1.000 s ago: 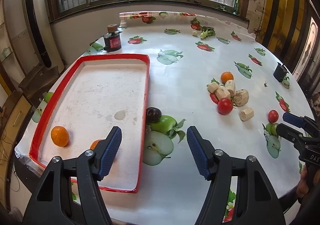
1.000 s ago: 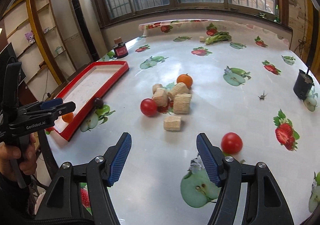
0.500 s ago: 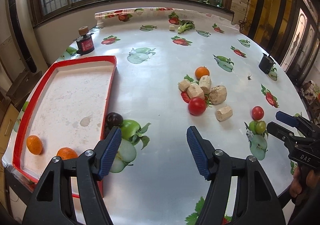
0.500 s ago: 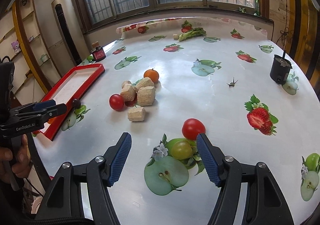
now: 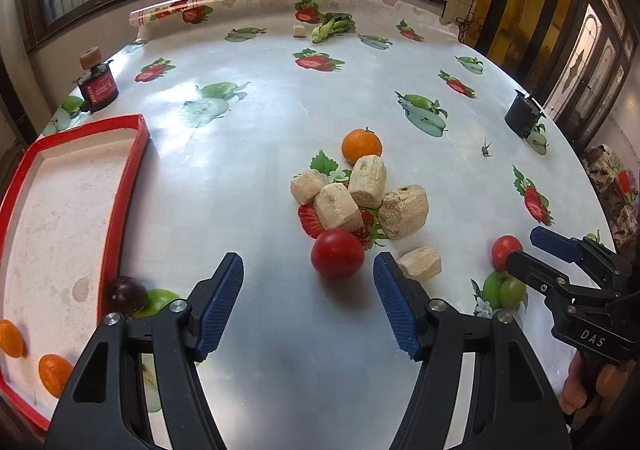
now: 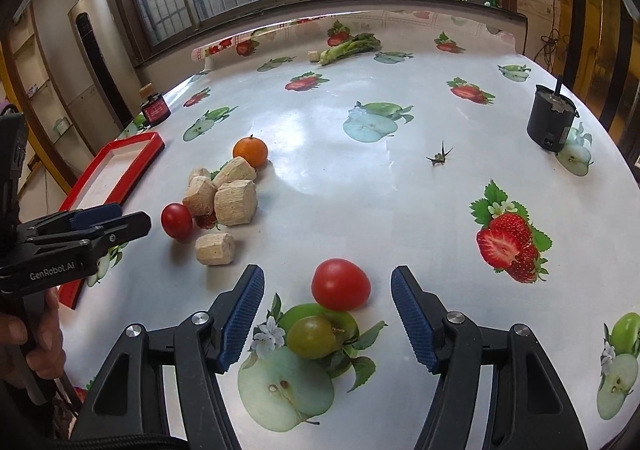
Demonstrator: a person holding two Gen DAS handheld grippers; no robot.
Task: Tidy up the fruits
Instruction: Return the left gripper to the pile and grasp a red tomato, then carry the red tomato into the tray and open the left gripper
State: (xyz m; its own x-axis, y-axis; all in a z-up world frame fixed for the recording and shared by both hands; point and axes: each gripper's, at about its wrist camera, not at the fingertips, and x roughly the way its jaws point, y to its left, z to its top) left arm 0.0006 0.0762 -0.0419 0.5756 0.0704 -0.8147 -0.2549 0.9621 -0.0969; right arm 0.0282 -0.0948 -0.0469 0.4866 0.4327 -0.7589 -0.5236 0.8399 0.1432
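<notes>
My left gripper (image 5: 308,282) is open, and a red tomato (image 5: 337,253) sits on the table just beyond the gap between its fingers. Behind that tomato lie several tan chunks (image 5: 367,181) and an orange (image 5: 361,145). The red tray (image 5: 128,170) at the left holds two oranges (image 5: 54,374); a dark plum (image 5: 128,294) rests against its outer wall. My right gripper (image 6: 327,298) has its jaws closing, with a second red tomato (image 6: 340,284) and a green grape (image 6: 312,337) between the fingers, untouched by the pads.
A black and red jar (image 5: 98,88) stands at the far left, a black cup (image 6: 551,122) at the far right. Green vegetables (image 6: 352,44) lie by the far edge. A small dry stem (image 6: 440,157) lies mid-table. The cloth has printed fruit pictures.
The left gripper has swung right, away from the tray and toward the tomato by the tan chunks. The right gripper has moved onto the second tomato and the green grape, and its fingers narrowed slightly.
</notes>
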